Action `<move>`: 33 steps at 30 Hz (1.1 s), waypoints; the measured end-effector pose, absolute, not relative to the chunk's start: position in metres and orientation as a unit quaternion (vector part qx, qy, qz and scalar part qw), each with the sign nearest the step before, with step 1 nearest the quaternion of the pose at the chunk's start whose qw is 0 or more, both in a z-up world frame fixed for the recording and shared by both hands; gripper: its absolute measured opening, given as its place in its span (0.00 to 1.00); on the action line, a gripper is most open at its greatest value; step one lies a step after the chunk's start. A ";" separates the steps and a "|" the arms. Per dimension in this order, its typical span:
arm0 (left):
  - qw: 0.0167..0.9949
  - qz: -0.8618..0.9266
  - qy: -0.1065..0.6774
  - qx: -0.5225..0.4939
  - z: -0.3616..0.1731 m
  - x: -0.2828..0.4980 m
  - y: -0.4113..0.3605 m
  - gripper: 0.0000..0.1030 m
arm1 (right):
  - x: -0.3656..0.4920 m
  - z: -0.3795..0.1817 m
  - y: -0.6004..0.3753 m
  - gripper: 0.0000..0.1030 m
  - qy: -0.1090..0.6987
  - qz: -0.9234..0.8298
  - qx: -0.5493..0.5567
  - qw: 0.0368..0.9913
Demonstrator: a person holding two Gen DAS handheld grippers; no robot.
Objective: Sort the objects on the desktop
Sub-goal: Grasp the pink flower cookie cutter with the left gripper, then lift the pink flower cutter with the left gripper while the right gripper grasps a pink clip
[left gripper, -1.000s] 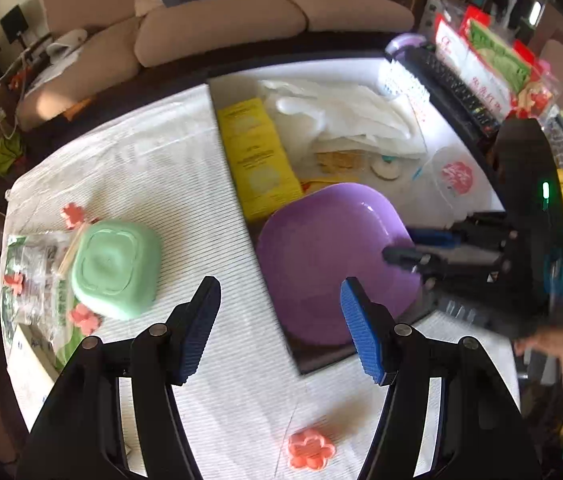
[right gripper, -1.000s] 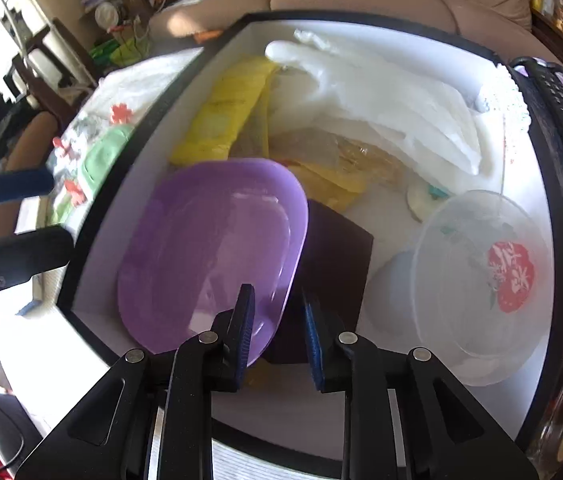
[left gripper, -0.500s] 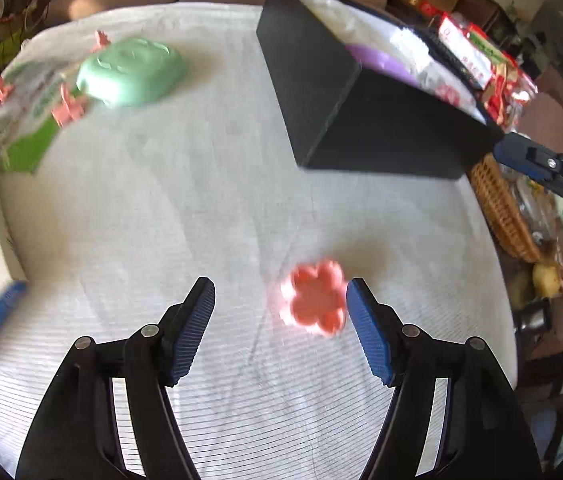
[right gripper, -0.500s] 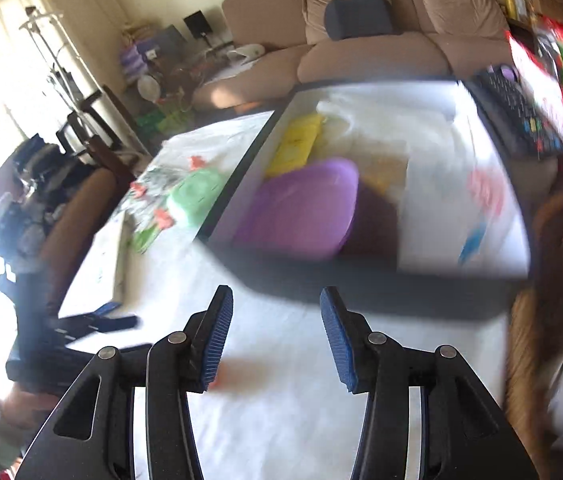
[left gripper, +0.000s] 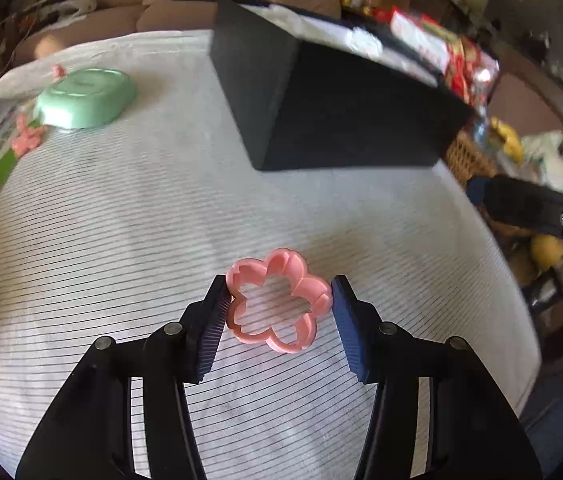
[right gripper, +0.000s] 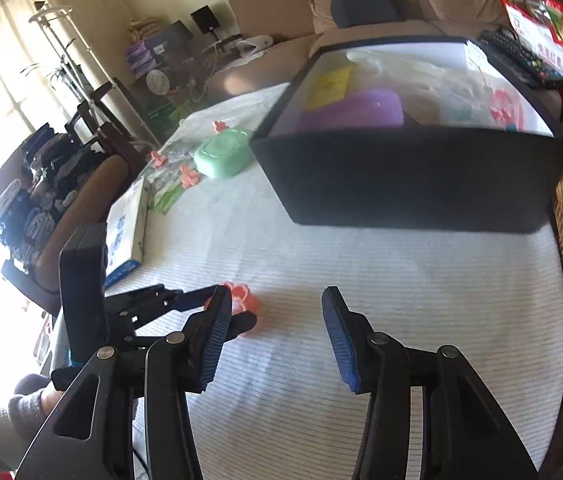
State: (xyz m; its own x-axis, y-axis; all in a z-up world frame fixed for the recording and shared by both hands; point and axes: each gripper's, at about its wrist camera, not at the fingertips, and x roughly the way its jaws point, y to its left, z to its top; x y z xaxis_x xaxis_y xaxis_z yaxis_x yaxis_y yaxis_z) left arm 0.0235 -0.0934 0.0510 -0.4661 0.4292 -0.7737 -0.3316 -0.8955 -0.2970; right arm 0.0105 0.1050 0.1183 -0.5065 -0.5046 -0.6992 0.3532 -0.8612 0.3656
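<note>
At lower centre we have the pink cutter point(left gripper: 277, 300) between our left claw's point(left gripper: 279, 312) closing pads, both touching it; our right claw point(right gripper: 277, 336) gapes empty.

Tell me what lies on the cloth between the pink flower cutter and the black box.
Nothing: in the left wrist view, only bare striped cloth runs from the pink flower cutter to the black box.

Two black hand-held grippers, blue-padded

Left hand-held gripper point(left gripper: 279, 312) and right hand-held gripper point(right gripper: 275, 336): ribbed blue pads, silver screws; grey cuff point(right gripper: 27, 410).
</note>
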 end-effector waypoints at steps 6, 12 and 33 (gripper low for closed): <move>0.184 0.883 -0.081 -0.425 0.101 0.019 -0.172 0.47 | -0.002 0.132 0.060 0.52 -0.070 -0.870 0.402 0.277; 0.094 0.898 -0.084 -0.422 0.115 0.005 -0.246 0.47 | -0.037 0.130 -0.023 0.52 -0.058 -0.865 0.390 0.311; 0.038 0.884 -0.157 -0.438 0.089 -0.021 -0.339 0.47 | -0.180 0.057 -0.240 0.30 0.085 -0.870 0.402 0.271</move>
